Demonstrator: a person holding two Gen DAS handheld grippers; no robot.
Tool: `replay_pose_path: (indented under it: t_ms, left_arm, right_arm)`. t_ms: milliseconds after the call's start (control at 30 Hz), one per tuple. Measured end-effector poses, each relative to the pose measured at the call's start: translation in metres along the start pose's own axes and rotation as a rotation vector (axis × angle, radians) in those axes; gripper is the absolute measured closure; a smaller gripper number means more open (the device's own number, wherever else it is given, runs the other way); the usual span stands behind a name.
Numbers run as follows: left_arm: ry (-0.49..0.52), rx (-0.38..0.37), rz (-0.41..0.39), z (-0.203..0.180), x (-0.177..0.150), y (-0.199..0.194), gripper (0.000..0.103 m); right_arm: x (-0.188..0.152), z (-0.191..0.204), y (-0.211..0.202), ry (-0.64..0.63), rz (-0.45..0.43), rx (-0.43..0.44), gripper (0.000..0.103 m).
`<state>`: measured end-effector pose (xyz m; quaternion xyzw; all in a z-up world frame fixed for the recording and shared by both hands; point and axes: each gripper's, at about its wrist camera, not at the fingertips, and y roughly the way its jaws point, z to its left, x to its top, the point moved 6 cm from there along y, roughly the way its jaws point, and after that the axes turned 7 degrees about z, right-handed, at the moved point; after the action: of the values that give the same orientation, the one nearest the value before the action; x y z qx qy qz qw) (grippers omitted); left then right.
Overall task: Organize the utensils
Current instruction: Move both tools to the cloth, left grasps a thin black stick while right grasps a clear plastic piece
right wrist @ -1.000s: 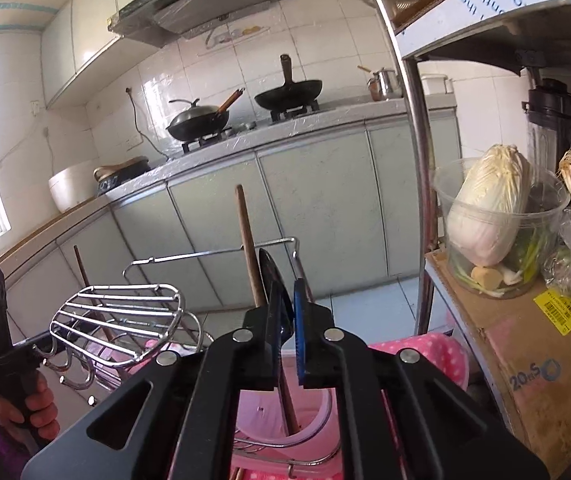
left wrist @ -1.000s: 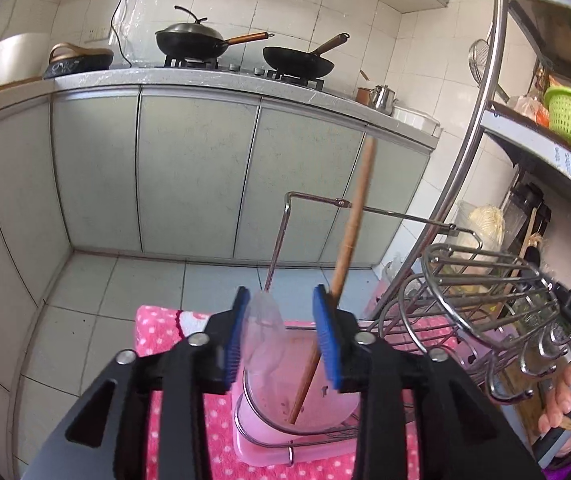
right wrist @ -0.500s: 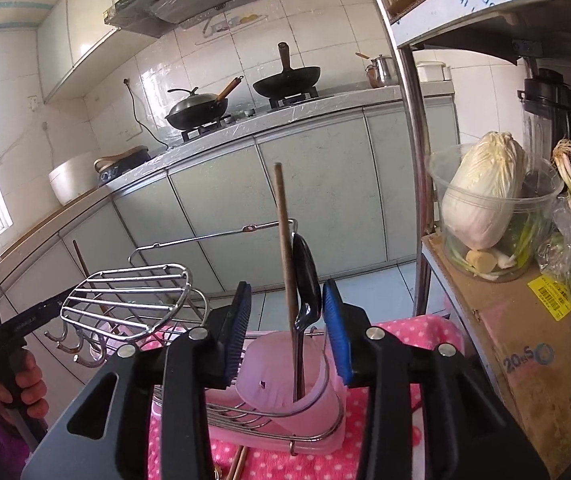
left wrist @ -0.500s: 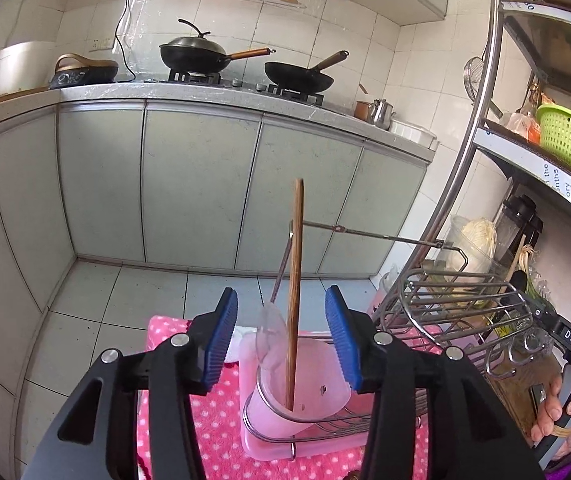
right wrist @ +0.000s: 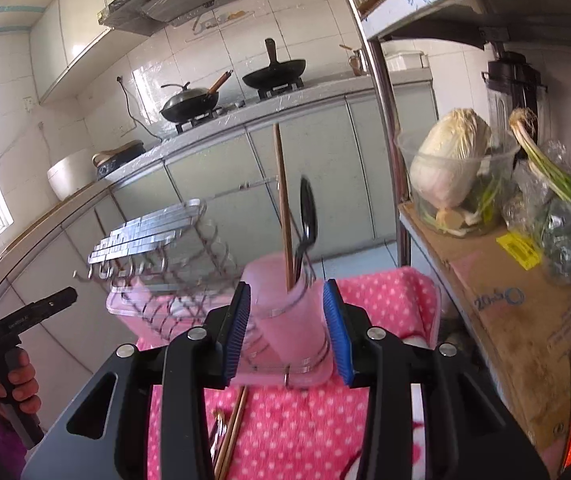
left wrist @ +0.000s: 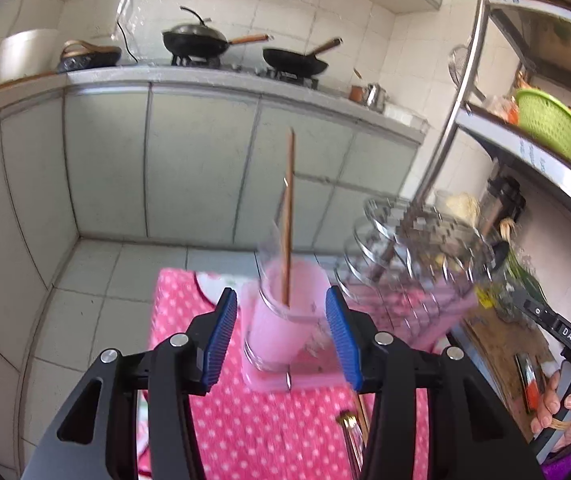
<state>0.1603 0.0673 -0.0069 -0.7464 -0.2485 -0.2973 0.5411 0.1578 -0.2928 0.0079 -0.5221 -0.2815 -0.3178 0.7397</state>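
A pink cup [left wrist: 285, 320] stands in a wire ring on the pink dotted cloth [left wrist: 269, 432]. A wooden stick [left wrist: 287, 220] stands upright in it. In the right wrist view the cup [right wrist: 291, 308] also holds a black spoon [right wrist: 308, 220] beside the stick [right wrist: 281, 200]. My left gripper [left wrist: 282, 338] is open, short of the cup, with nothing between its pads. My right gripper [right wrist: 288, 332] is open too, its pads either side of the cup but clear of it. Loose chopsticks [right wrist: 233, 428] lie on the cloth under the right gripper.
A wire rack [right wrist: 157, 232] with hooks stands left of the cup, seen blurred as the rack [left wrist: 417, 240] on the right. A steel shelf post [right wrist: 385, 120], a cardboard box [right wrist: 525, 300] and a tub of cabbage [right wrist: 453, 168] flank the right. Cabinets lie beyond.
My right gripper has opened and let go of the black spoon, which now stands in the cup. Both grippers have drawn back from the cup. The stick went from leaning to upright.
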Motion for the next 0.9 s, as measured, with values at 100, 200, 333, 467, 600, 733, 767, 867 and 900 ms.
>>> replay_pose_path:
  t_ms: [100,200,333,467,600,733,767,867,900]
  left_arm:
    - [0.017,-0.032,0.116,-0.013,-0.03,0.017,0.059]
    - [0.037,-0.059,0.246,-0.027,-0.064,0.042,0.067]
    - [0.03,-0.098,0.409,-0.042,-0.104,0.072,0.087]
    - [-0.018,-0.114,0.555,-0.051,-0.135,0.1,0.093]
    - [-0.022,-0.108,0.62,-0.062,-0.15,0.118,0.093]
    - [0.014,-0.061,0.654,-0.071,-0.158,0.134,0.093]
    - [0.016,-0.055,0.663,-0.074,-0.159,0.138,0.094]
    - [0.028,-0.023,0.687,-0.08,-0.165,0.149,0.096]
    - [0.032,-0.008,0.685,-0.082,-0.165,0.152,0.097]
  right_arm:
    - [-0.024,0.001,0.003,0.002,0.058,0.002,0.065]
    - [-0.047,0.001,0.01,0.007,0.121,0.0,0.065]
    - [-0.07,-0.001,0.018,0.027,0.179,0.007,0.065]
    - [-0.086,-0.003,0.023,0.047,0.222,0.028,0.065]
    - [-0.095,-0.001,0.026,0.051,0.244,0.05,0.065]
    - [-0.102,0.0,0.028,0.053,0.269,0.07,0.065]
    - [-0.103,0.001,0.028,0.051,0.276,0.074,0.065]
    - [-0.105,0.001,0.029,0.056,0.281,0.085,0.065]
    - [-0.106,0.001,0.029,0.059,0.281,0.09,0.065]
